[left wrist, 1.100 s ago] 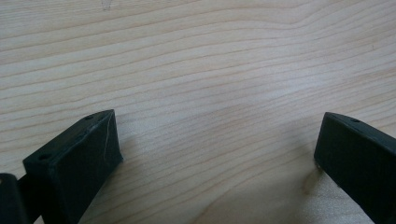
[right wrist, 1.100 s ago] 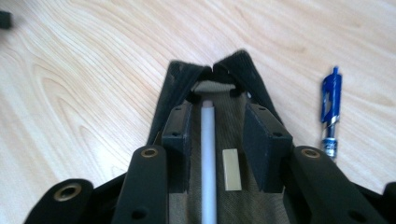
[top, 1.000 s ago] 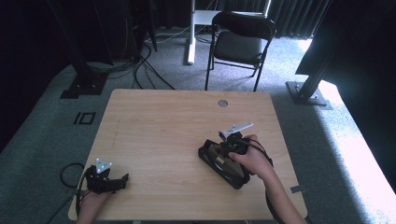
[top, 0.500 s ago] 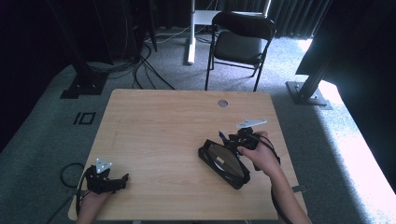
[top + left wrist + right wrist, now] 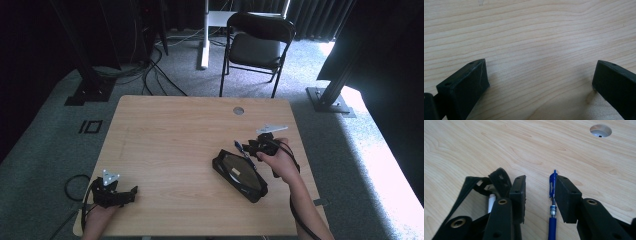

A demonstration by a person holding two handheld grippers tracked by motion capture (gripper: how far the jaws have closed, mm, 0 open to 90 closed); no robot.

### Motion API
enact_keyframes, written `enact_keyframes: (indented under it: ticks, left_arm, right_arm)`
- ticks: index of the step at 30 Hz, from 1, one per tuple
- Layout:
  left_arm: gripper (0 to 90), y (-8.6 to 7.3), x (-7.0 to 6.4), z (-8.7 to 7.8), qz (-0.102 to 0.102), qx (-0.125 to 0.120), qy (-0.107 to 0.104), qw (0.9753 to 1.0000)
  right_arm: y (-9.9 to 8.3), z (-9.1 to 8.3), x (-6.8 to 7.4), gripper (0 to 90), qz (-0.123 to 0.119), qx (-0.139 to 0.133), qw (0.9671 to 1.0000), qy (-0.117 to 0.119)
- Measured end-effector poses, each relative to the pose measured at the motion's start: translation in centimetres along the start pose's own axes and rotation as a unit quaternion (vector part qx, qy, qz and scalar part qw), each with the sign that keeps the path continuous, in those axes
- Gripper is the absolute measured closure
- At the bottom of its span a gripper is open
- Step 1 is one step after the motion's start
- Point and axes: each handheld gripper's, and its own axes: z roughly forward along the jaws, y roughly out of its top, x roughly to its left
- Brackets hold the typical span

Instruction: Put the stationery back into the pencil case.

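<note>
- In the high view we hold the right gripper (image 5: pixel 248 146) over the right part of the wooden table (image 5: pixel 170 145), just past the far end of a black pencil case (image 5: pixel 239 175).
- The pencil case lies flat and slanted on the table, one end toward the right gripper and the other toward the near right edge; our right hand (image 5: pixel 278 160) is just right of it.
- In the right gripper view a blue pen (image 5: pixel 552 205) lies between our two black jaws, close against the right-hand jaw, with its clip end pointing away from us toward the far side of the table.
- Those jaws stand partly apart: a gap of bare wood shows between the pen and the left-hand jaw, so the pen is not squeezed; we cannot tell whether it rests on the table or hangs against the one jaw.
- The open mouth of the pencil case (image 5: pixel 484 195) sits just left of the jaws in that view, and something white shows inside it.
- A round cable hole (image 5: pixel 600 130) lies farther off on the table, beyond the pen.
- Our left gripper (image 5: pixel 131 192) rests at the near left corner of the table, well apart from the case and the pen.
- In the left gripper view its jaws are spread wide over bare wood, with nothing between them.
</note>
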Motion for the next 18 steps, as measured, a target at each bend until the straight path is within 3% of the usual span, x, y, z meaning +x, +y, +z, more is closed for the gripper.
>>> enact_keyframes:
  ticks: [14, 18]
  left_arm:
    - [0.6, 0.0, 0.0, 0.0, 0.0, 0.0, 0.0, 1.0]
    - [0.6, 0.0, 0.0, 0.0, 0.0, 0.0, 0.0, 1.0]
  right_arm:
    - [-1.6, 3.4, -1.3, 62.5, 0.022, 0.052, 0.9983, -0.017]
    - [-2.0, 4.0, -1.6, 63.3, 0.031, 0.053, 0.998, -0.015]
